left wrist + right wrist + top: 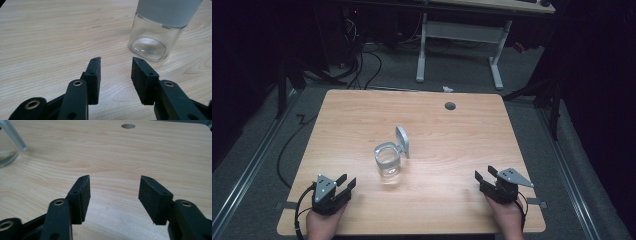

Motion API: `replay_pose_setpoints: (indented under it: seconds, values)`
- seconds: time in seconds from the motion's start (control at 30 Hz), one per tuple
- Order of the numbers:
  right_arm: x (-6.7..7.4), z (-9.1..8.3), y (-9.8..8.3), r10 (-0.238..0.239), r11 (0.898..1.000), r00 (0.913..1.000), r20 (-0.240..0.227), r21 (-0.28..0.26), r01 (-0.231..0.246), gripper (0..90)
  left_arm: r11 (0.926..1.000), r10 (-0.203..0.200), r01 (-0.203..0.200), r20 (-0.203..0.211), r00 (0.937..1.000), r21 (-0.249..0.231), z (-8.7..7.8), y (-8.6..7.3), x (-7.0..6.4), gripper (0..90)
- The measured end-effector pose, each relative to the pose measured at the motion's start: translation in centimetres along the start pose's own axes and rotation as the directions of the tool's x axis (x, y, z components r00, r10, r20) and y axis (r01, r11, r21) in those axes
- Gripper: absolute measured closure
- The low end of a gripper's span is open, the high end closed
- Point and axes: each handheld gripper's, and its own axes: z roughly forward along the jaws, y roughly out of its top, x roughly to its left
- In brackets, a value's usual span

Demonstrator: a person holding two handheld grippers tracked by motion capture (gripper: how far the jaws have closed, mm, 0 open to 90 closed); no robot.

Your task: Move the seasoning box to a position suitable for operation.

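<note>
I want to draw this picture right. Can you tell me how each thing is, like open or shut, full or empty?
Glass jar: upright on the table, empty, its hinged lid flipped open.
Left gripper: open, fingers apart, holding nothing.
Right gripper: open, fingers apart, holding nothing.
Table: bare wood, one round hole near the far edge.

Black two-jaw left tool (346,183), right tool (484,174), grey three-cornered top plates, brass-ringed screw holes, flat rectangular pads (94,75), trailing black cables
</note>
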Motion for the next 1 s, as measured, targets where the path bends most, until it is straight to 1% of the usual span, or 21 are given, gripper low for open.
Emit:
replay_pose_setpoints:
  seconds: [0.03,0.07,0.1,0.17,0.2,0.23,0.4,0.47,0.53,0.6,0.67,0.73,0.8,0.87,0.9,0.93,0.97,1.0]
  values:
    - [-0.2,0.0,-0.1,0.008,1.0,1.0,-0.003,0.002,-0.008,44.1,1.0,0.004,-0.004,0.001,1.0,0.0,0.0,-0.1,-0.1,59.9]
    - [-0.4,0.0,-0.3,0.018,1.0,0.9998,-0.011,0.018,-0.018,44.0,0.9999,0.01,-0.01,0.001,0.9999,0.007,0.1,-0.1,-0.2,59.5]
    - [-0.4,0.1,-0.5,0.013,1.0,0.9998,-0.012,0.026,-0.013,44.0,0.9999,0.014,-0.014,0.004,0.9999,0.007,0.2,-0.1,-0.3,58.9]
    - [-0.4,0.0,-0.7,0.004,0.999,1.0,0.003,0.038,-0.004,43.6,1.0,0.007,-0.008,0.01,0.9999,0.005,0.5,-0.1,-0.4,58.0]
    - [-0.3,-0.1,-0.8,-0.008,0.999,0.9999,0.012,0.038,0.008,43.1,1.0,0.004,-0.004,0.01,0.9999,0.008,0.6,-0.1,-0.4,58.0]
    - [-0.3,-0.2,-0.8,-0.013,0.999,0.9999,0.01,0.038,0.012,43.2,0.9999,0.003,-0.003,0.011,0.9999,0.014,0.9,-0.1,-0.4,58.6]
    - [-0.2,-0.5,-1.2,-0.007,0.999,0.9998,0.018,0.042,0.007,51.9,0.9996,0.013,-0.014,0.021,0.9997,0.025,1.3,-0.4,-0.6,63.7]
    - [-0.1,-0.6,-1.3,-0.003,0.999,0.9997,0.024,0.033,0.002,54.2,0.9995,0.02,-0.02,0.021,0.9996,0.024,1.3,-0.5,-0.7,64.4]
    - [-0.1,-0.6,-1.2,-0.001,1.0,0.9997,0.023,0.028,0.0,54.7,0.9993,0.028,-0.029,0.016,0.9995,0.022,1.3,-0.5,-0.7,65.2]
    - [-0.1,-0.5,-1.2,-0.011,1.0,0.9997,0.024,0.021,0.011,55.7,0.9996,0.022,-0.022,0.01,0.9997,0.015,1.3,-0.5,-0.7,67.7]
    - [0.0,-0.4,-1.3,-0.012,1.0,0.9997,0.022,0.024,0.011,55.7,0.9998,0.014,-0.014,0.0,0.9999,0.01,1.4,-0.5,-0.7,70.5]
    - [0.1,-0.3,-1.5,-0.023,0.999,0.9995,0.019,0.026,0.023,55.7,1.0,-0.001,0.001,-0.011,0.9999,0.006,1.6,-0.4,-0.7,73.3]
    - [0.1,-0.3,-1.6,-0.038,0.999,0.9991,0.017,0.027,0.037,55.8,0.9998,0.015,-0.015,-0.018,0.9997,0.011,1.8,-0.6,-0.8,75.9]
    - [0.1,-0.4,-1.6,-0.047,0.999,0.9988,0.016,0.026,0.046,56.2,0.9993,0.03,-0.03,-0.01,0.9995,0.021,2.0,-0.8,-0.9,78.1]
    - [0.0,-0.5,-1.6,-0.047,0.999,0.9988,0.016,0.025,0.047,56.2,0.998,0.055,-0.054,-0.005,0.9985,0.031,2.2,-1.0,-1.1,78.4]
    - [-0.1,-0.5,-1.6,-0.05,0.999,0.9986,0.017,0.018,0.05,56.2,0.997,0.068,-0.067,-0.006,0.9977,0.038,2.4,-1.2,-1.2,79.8]
    - [-0.1,-0.6,-1.6,-0.044,0.999,0.9989,0.015,0.018,0.044,56.1,0.9965,0.069,-0.069,-0.007,0.9976,0.047,2.8,-1.2,-1.3,82.2]
    - [-0.2,-0.7,-1.6,-0.038,0.999,0.9992,0.014,0.015,0.038,56.0,0.9962,0.069,-0.068,-0.007,0.9976,0.054,3.0,-1.2,-1.4,87.4]
